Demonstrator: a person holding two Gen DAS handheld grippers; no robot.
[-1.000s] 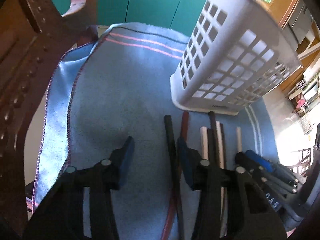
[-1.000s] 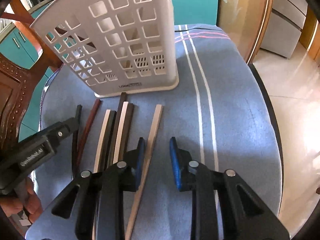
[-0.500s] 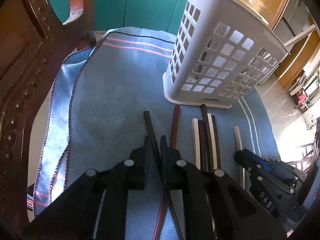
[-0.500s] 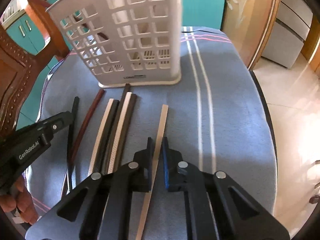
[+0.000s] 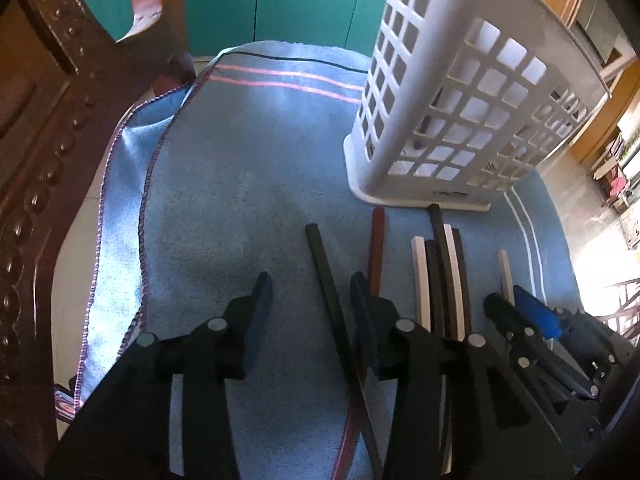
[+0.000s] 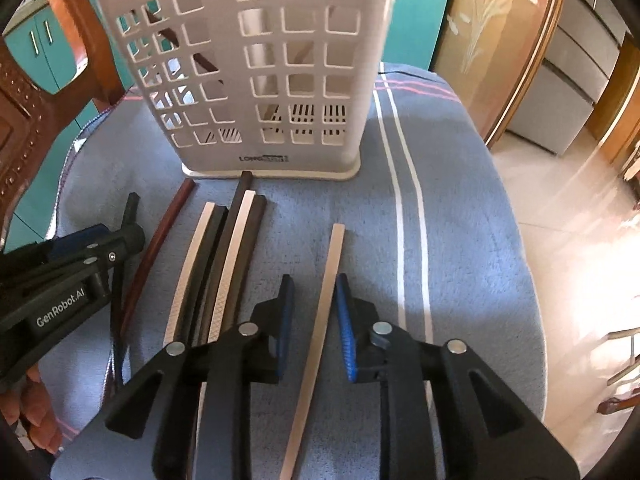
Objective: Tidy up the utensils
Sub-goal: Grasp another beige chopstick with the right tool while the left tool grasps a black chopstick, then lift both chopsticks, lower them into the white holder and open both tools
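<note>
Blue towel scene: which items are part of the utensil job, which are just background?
Job:
- loose chopsticks, black, brown and pale, lying on the towel
- lone pale chopstick, between the opening right jaws
- white slotted holder

Background:
- blue towel
- carved wooden chair
- teal cabinets

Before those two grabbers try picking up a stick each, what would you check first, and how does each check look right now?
1. Pale stick lies between the right gripper pads: ok.
2. Right jaws, now opening, gripping it: not ok.
3. Black stick between the left gripper pads: ok.
4. Left jaws, also opening, gripping it: not ok.
5. White basket upright on the blue towel: ok.
6. Free room inside the basket: cannot tell.
</note>
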